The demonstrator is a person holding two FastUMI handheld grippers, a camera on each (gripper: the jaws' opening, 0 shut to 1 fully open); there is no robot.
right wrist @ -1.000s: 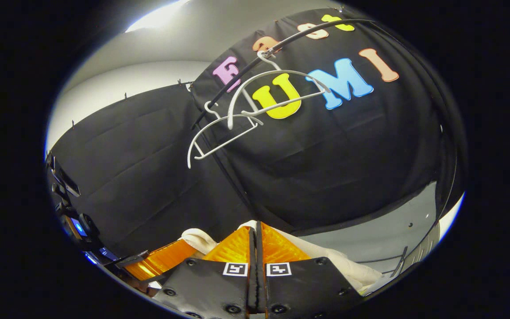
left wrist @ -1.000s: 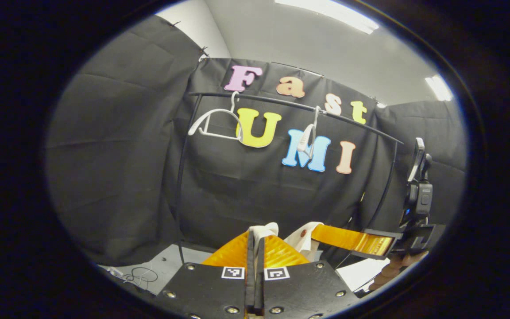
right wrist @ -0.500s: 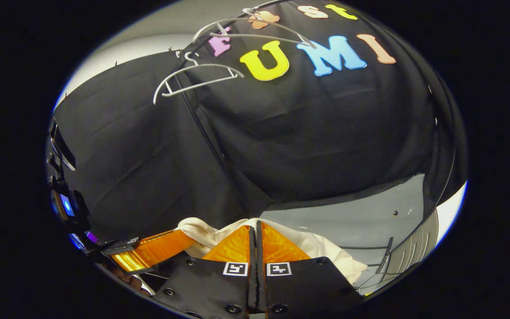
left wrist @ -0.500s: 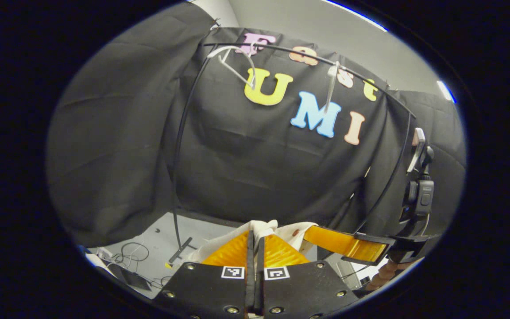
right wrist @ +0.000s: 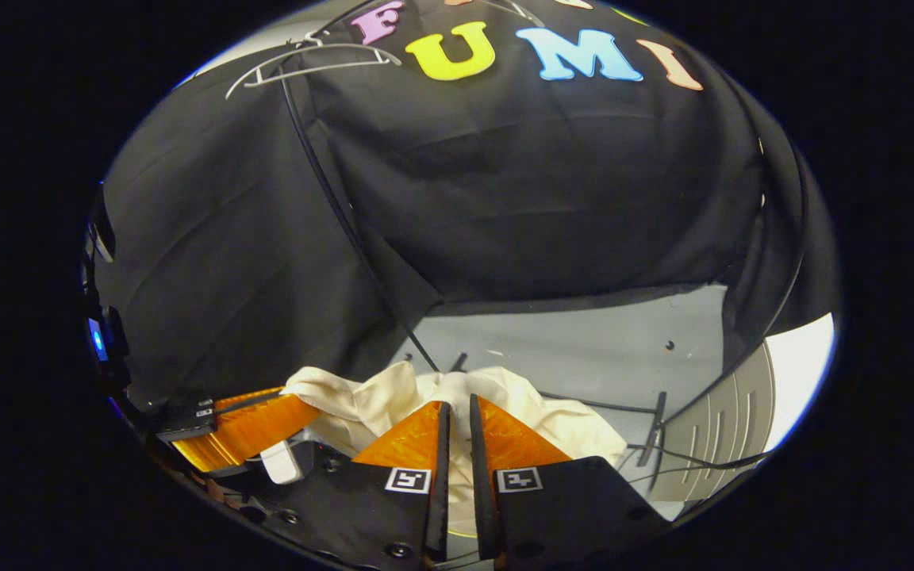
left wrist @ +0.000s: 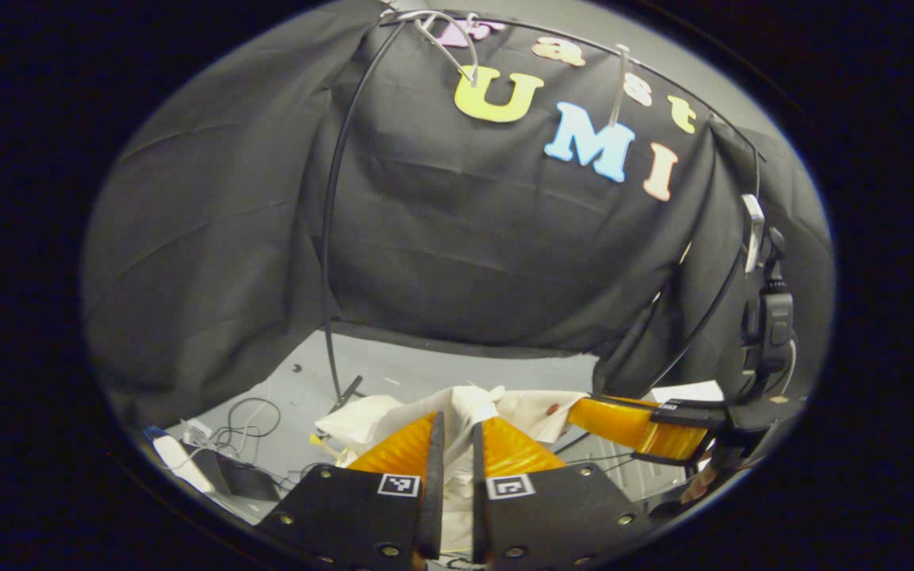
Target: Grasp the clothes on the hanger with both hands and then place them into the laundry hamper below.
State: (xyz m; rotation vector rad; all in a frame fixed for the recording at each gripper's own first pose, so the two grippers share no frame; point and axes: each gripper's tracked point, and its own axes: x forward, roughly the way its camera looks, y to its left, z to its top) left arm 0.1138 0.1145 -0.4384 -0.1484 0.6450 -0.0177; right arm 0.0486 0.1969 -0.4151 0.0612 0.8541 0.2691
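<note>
The left gripper view shows the left gripper [left wrist: 453, 444] at the bottom middle of the frame, with its two orange fingers [left wrist: 401, 450] a little apart and cream cloth showing in the thin gap between them. I cannot tell if the fingers are pinching the cloth or have let it go. The cream shirt [left wrist: 393, 416] lies bunched up just past the fingertips, low in the frame, over the grey floor [left wrist: 425, 369]. At the lower right of the frame is the right gripper [left wrist: 631, 420], orange too, touching the far edge of the shirt. Two white hangers [left wrist: 449, 40] hang bare on the black clothes rack [left wrist: 328, 238] at the top of the frame. Some wires [left wrist: 247, 416] lie on the floor at the lower left. In the right gripper view, the right gripper [right wrist: 457, 440] is at the bottom middle, and its fingers also stand a little apart with cream cloth in the gap, so I cannot tell if they are holding it. The shirt [right wrist: 362, 396] is heaped up right in front of them. The left gripper [right wrist: 247, 428] is at the lower left, against the shirt. A white slatted hamper [right wrist: 735, 416] curves along the lower right edge of the frame.
</note>
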